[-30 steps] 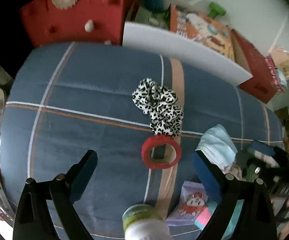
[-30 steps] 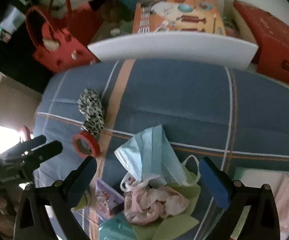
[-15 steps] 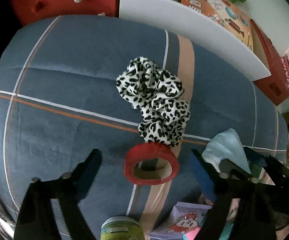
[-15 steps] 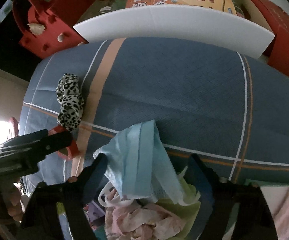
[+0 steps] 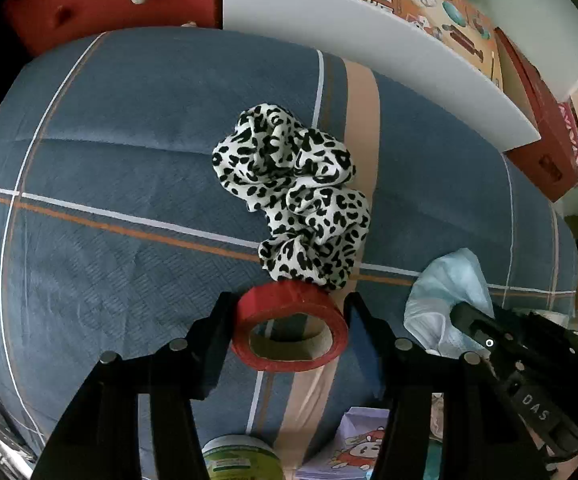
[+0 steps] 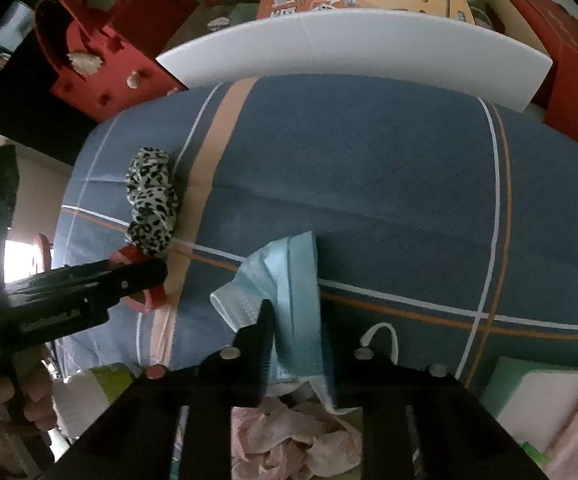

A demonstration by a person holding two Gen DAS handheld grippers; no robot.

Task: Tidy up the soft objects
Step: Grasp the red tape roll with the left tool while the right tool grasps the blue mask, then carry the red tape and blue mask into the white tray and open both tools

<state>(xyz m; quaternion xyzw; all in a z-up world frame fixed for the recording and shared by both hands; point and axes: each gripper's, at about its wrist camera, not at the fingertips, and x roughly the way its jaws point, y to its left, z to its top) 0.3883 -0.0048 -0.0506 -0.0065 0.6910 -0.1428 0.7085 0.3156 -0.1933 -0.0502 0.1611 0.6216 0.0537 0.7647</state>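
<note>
Closing my left gripper (image 5: 289, 320) around the red tape roll (image 5: 289, 326), both fingers flanking its rim; I cannot tell if they grip it. The leopard scrunchie (image 5: 295, 200) touches the roll's far side. Only the right wrist view shows my right gripper (image 6: 293, 320) clamped on the blue face mask (image 6: 285, 280).

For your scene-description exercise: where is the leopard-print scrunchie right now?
In the left wrist view the leopard-print scrunchie lies mid-frame on the blue plaid cloth, just beyond the red tape roll.
</note>
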